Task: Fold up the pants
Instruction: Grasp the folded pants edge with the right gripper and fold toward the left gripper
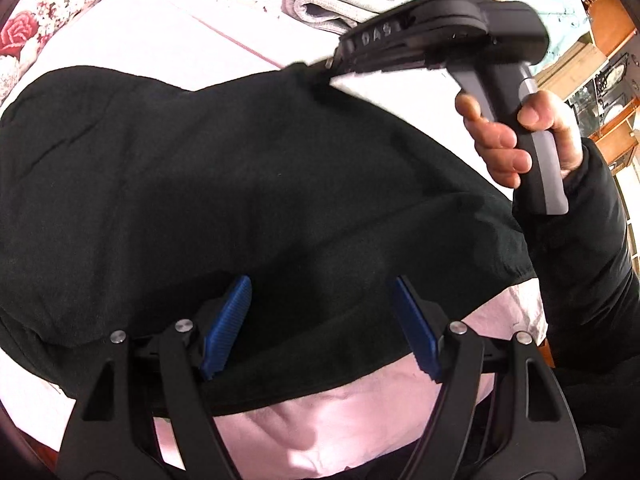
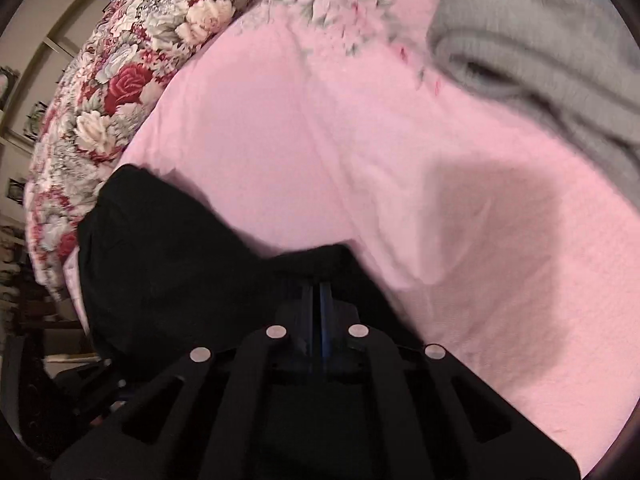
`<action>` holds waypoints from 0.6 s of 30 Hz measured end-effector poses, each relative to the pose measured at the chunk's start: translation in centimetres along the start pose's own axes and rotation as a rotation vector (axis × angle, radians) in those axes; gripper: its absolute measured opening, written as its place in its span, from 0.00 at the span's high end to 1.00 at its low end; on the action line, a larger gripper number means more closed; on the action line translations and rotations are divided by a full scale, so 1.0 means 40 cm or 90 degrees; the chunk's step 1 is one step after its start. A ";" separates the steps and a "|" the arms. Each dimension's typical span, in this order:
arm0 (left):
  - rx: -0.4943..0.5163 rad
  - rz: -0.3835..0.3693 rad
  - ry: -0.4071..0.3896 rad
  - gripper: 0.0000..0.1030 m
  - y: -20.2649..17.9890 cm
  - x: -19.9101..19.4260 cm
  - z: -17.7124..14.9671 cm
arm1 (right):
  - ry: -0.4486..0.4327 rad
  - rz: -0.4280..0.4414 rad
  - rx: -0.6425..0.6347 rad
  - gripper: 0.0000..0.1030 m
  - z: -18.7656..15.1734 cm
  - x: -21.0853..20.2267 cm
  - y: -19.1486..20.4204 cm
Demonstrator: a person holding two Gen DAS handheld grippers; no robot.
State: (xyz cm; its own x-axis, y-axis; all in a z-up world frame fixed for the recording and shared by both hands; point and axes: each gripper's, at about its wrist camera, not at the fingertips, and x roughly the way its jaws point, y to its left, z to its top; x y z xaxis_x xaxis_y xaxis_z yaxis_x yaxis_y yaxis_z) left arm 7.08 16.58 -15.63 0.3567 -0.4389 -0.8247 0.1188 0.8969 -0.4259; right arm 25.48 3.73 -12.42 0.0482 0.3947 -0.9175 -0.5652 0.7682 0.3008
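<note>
The black pants [image 1: 224, 184] lie in a broad folded heap on the pink bed sheet [image 1: 328, 432]. My left gripper [image 1: 320, 288] is open, its blue pads [image 1: 230, 316] spread over the near edge of the pants, holding nothing. My right gripper [image 1: 320, 66] shows in the left wrist view at the pants' far right corner, held by a hand [image 1: 516, 140]. In the right wrist view the right gripper [image 2: 318, 280] is shut on a fold of the black pants [image 2: 168, 264], which trail off to the left.
A grey folded towel or garment [image 2: 536, 52] lies at the far right of the pink sheet [image 2: 360, 152]. A floral quilt [image 2: 120, 80] runs along the left. Wooden furniture [image 1: 608, 92] stands at the right beyond the bed.
</note>
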 end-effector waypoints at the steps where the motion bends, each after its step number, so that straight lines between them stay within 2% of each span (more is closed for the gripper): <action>1: -0.008 0.002 0.002 0.28 0.007 -0.002 0.006 | -0.021 -0.024 -0.008 0.99 0.008 -0.015 0.010; 3: -0.018 0.004 0.004 0.28 0.019 -0.002 0.011 | -0.049 -0.051 -0.015 0.99 0.038 -0.032 0.019; 8: -0.020 0.019 0.005 0.28 0.013 0.002 0.018 | -0.011 -0.075 -0.023 0.99 0.069 0.063 0.011; 9: -0.018 0.029 0.006 0.28 0.008 0.003 0.018 | -0.020 -0.073 -0.028 0.99 0.067 0.073 0.011; 13: -0.018 0.055 0.015 0.28 -0.021 -0.006 0.043 | -0.031 -0.079 -0.036 0.97 0.059 0.040 0.010; 15: -0.017 0.059 -0.005 0.28 -0.031 -0.032 0.073 | -0.046 -0.071 -0.015 0.77 0.046 -0.025 -0.002; 16: -0.018 0.046 -0.018 0.28 -0.038 -0.046 0.100 | -0.068 -0.074 -0.007 0.72 0.032 -0.069 -0.009; 17: -0.025 0.031 -0.021 0.28 -0.042 -0.048 0.123 | -0.096 -0.091 -0.001 0.63 0.009 -0.127 -0.018; 18: -0.041 0.018 -0.014 0.29 -0.045 -0.041 0.150 | -0.115 -0.106 0.005 0.60 -0.017 -0.175 -0.027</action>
State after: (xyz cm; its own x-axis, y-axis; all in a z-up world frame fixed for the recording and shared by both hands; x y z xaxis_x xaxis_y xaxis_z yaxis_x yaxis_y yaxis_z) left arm 11.85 16.02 -11.28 0.3801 -0.4115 -0.8284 0.0489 0.9033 -0.4263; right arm 25.18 -0.20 -6.50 0.2867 0.3459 -0.8934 -0.5309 0.8336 0.1523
